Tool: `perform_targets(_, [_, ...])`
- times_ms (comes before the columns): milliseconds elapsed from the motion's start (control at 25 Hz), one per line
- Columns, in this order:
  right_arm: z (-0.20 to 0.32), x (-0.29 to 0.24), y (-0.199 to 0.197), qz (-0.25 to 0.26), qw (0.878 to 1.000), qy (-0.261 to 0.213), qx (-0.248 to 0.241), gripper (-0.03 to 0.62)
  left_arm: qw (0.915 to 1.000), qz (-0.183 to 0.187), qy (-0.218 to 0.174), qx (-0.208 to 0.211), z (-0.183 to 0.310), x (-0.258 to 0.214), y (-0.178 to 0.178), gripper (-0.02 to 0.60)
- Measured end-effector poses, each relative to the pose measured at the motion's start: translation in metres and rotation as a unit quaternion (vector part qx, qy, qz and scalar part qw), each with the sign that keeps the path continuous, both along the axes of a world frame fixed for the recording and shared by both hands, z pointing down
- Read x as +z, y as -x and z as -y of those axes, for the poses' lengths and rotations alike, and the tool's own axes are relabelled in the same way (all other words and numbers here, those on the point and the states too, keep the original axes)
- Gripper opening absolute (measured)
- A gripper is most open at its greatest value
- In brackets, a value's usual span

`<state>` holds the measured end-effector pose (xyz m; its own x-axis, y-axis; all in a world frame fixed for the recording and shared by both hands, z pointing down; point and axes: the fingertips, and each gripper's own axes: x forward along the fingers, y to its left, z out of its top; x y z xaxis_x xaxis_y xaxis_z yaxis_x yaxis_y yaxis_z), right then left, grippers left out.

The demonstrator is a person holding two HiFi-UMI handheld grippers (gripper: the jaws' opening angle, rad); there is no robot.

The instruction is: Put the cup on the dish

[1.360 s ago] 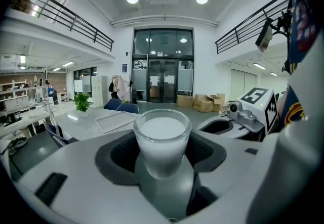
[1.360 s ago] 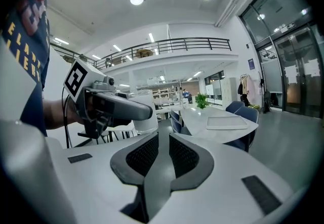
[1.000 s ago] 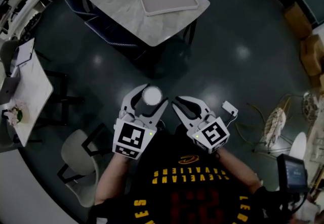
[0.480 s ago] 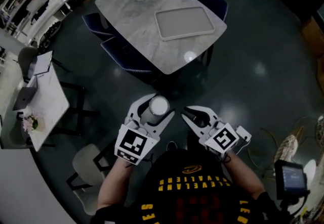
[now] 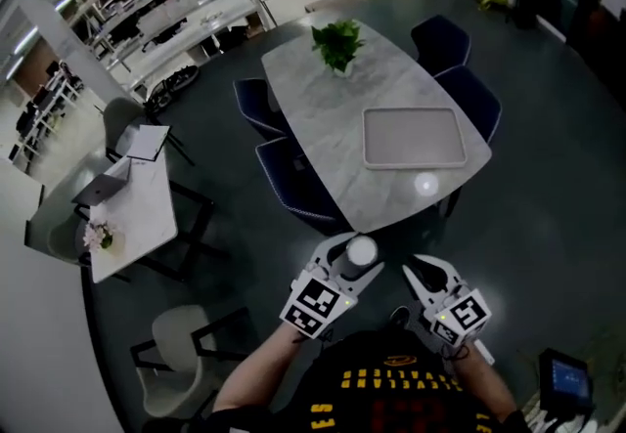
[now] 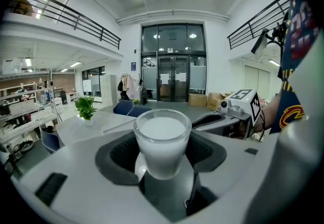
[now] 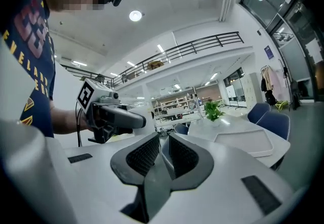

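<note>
Head view: left gripper (image 5: 352, 261) is clamped on the cup (image 5: 361, 250), a frosted white tumbler, carried in the air just short of the marble table's (image 5: 323, 118) near end, not yet over its top.

Left gripper view: the jaws pinch the cup's lower body from both sides. It stands upright with its mouth up, probably so that it can go down flat on its base.

On the table, toward its near end, lies a pale rimmed tray (image 5: 413, 138), flat and bare. I take it for the dish, the only likely landing spot. A potted plant (image 5: 337, 45) sits at the table's far end, well clear of the tray.

Right gripper (image 7: 164, 152): jaws pressed together on nothing, hanging off the table's near end just beside the left one. Idle, I judge, and held back so the carry has room.
</note>
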<state>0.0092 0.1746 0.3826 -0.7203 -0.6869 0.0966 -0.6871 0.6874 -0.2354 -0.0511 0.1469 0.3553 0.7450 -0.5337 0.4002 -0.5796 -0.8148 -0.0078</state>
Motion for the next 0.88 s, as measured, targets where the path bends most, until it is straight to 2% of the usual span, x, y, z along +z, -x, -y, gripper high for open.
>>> perform_targets(400, [0.045, 0.002, -0.04, -0.005, 0.999, 0.002, -0.04, 0.051, 0.9986, 0.009, 0.012, -0.05, 0.05, 0.008, -0.032, 0.264])
perform_targets(600, [0.063, 0.008, -0.065, 0.004, 0.999, 0.021, -0.027, 0.051, 0.9984, 0.013, 0.018, -0.052, 0.067, 0.008, -0.046, 0.264])
perform_targets(880, [0.109, 0.017, -0.082, 0.004, 1.0, 0.027, -0.012, 0.051, 0.9986, 0.017, 0.027, -0.042, 0.116, 0.022, -0.06, 0.264])
